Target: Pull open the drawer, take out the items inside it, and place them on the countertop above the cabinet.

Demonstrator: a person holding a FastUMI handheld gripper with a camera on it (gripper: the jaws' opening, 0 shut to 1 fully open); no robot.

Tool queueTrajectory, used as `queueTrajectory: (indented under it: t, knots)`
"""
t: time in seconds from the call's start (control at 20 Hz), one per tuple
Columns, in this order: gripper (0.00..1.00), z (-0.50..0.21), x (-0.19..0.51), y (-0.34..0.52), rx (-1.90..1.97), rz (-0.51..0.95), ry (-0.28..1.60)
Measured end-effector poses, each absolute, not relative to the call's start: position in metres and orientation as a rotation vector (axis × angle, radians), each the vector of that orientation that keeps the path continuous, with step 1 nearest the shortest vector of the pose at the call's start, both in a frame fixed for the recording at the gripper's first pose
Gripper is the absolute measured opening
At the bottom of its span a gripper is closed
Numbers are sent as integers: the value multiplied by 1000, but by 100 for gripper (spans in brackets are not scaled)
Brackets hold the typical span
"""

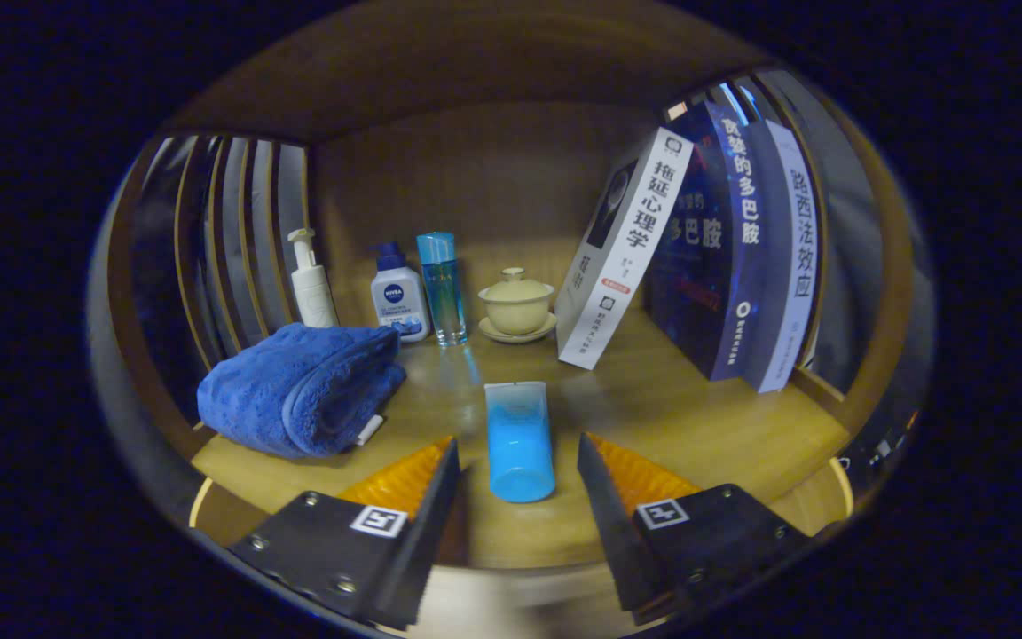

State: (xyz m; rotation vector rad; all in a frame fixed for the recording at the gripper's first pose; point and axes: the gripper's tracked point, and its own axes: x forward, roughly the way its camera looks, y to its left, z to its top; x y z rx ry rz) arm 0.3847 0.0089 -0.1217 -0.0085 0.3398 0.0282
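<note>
Blue tube (520,441) lies on tabletop (706,426) | fingers (518,484) spread, straddling it, untouched | risk: nudged, rolls toward towel (298,386) at 10 o'clock

A folded blue towel (298,386) lies at the near left, its folds facing right. Behind it, along the far wooden back panel (475,177), stand three bottles in a row: a white pump bottle (311,288) furthest left, a white bottle with a dark blue cap (399,302) beside it, then a tall clear blue bottle (442,288). Right of these sits a cream lidded cup (516,302) on its saucer (520,335). Further right, a white book (622,257) leans against a dark blue book (706,266), with a pale-spined book (790,266) upright beside that. A slatted wall (227,240) closes the left side.
</note>
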Motion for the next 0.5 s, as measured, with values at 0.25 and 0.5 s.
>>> queueTrajectory:
  t: [0.25, 0.5]
  knots:
    - [98, -94, 337, 16, -9, 20, 314]
    - [99, -66, 277, 27, 37, 42, 277]
